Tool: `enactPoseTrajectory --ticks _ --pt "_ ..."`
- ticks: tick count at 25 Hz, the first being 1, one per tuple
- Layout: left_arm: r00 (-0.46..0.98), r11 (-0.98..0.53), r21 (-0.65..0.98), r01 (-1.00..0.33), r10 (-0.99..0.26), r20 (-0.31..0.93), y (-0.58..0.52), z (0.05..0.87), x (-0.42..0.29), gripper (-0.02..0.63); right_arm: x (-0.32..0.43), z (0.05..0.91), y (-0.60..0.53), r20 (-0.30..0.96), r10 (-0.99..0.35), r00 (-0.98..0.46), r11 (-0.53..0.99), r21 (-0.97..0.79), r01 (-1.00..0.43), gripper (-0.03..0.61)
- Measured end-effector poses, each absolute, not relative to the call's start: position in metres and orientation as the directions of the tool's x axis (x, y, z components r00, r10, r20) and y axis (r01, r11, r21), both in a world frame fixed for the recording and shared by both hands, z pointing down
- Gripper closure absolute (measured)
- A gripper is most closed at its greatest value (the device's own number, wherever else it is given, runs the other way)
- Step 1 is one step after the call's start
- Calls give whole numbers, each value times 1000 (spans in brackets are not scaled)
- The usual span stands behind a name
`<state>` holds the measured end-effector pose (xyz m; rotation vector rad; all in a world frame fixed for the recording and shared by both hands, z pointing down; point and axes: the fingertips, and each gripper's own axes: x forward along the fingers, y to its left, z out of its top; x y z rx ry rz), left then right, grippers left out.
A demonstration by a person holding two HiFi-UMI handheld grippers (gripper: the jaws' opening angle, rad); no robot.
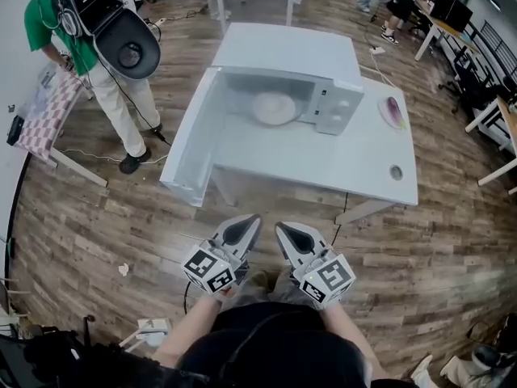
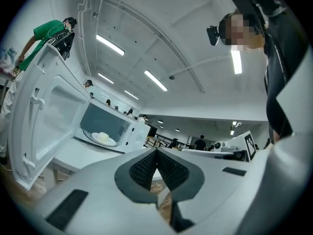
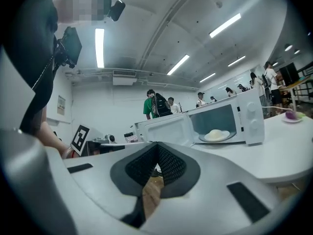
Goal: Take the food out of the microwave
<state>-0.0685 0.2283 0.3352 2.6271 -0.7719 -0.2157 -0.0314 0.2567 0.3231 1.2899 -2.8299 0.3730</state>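
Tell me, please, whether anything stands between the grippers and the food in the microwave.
Nothing visible does. The door is swung wide to the left, leaving the food exposed in the microwave. The left gripper and right gripper hang short of the table.

No words or numbers can be read anywhere; only black-and-white square markers (image 1: 212, 271) on tool cubes.

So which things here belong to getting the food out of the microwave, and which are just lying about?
Job: microwave, its open door, plate of food inside, left tongs and right tongs, both shut and empty.
Lying about: plate with a purple item, small round thing on the table.
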Motion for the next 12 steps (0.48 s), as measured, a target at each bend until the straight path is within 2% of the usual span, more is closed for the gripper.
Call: enactPoseTrajectory --ticks 12 --pt "845 -769 435 -469 -534 -33 180 348 -40 604 -15 339 194 105 -714 -693 647 -280 -709 560"
